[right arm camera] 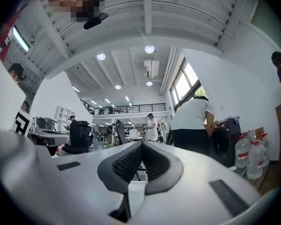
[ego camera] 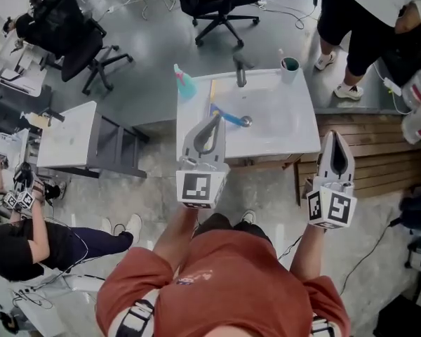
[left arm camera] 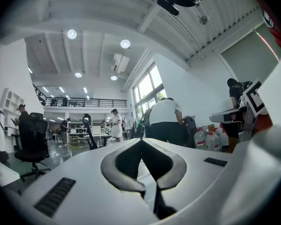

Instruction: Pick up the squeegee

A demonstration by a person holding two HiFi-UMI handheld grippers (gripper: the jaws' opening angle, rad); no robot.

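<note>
In the white sink (ego camera: 295, 133) lies a blue-handled squeegee (ego camera: 228, 116).

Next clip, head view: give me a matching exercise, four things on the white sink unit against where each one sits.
Things:
1. spray bottle
2. cup
3. squeegee
4. faucet

Places, as the head view shows them:
A. lying in the basin, beside the drain
B. back right corner of the sink top
C. middle of the back edge
D. back left corner of the sink top

Pairs: 1-D; 2-B; 3-A; 4-C
</note>
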